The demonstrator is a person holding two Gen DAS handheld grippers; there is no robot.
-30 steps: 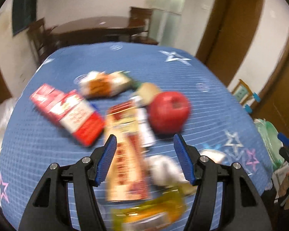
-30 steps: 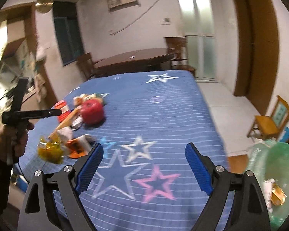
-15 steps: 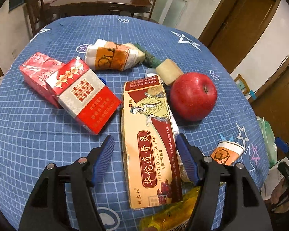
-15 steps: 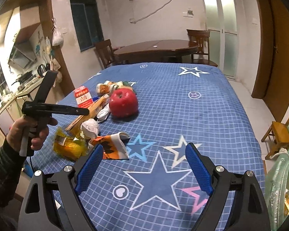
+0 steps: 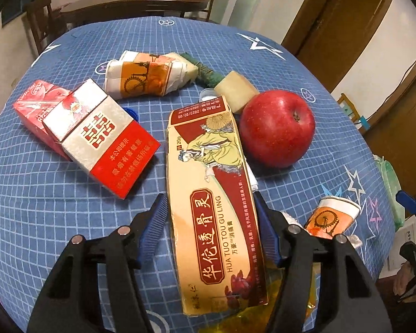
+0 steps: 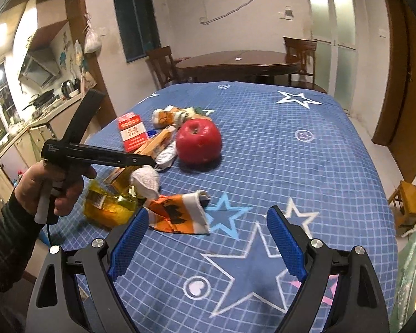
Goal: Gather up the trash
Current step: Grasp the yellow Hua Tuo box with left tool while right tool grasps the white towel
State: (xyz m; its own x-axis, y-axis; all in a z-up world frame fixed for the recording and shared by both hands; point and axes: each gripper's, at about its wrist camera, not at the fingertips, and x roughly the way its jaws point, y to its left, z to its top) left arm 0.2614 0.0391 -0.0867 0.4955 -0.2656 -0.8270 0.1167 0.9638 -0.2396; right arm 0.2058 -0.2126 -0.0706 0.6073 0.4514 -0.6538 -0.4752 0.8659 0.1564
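Observation:
A long tan and red medicine box (image 5: 216,205) lies on the blue star tablecloth (image 5: 36,222). My left gripper (image 5: 210,222) is open, one blue finger on each side of the box. In the right wrist view the left gripper (image 6: 149,163) sits over the box (image 6: 155,144). My right gripper (image 6: 205,238) is open and empty above the cloth, just right of a crushed orange paper cup (image 6: 180,216). A white tissue wad (image 6: 145,180) and a yellow wrapper (image 6: 111,205) lie next to it.
A red apple (image 5: 277,127), two red cigarette packs (image 5: 97,136), a crushed orange cup (image 5: 147,75), a pale cork-like piece (image 5: 235,90) and another orange cup (image 5: 330,216) lie around the box. A green bag (image 6: 413,277) hangs at the table's right edge.
My left gripper dropped and moved in over the pile until its fingers straddle the long box. My right gripper swung left toward the crushed cup.

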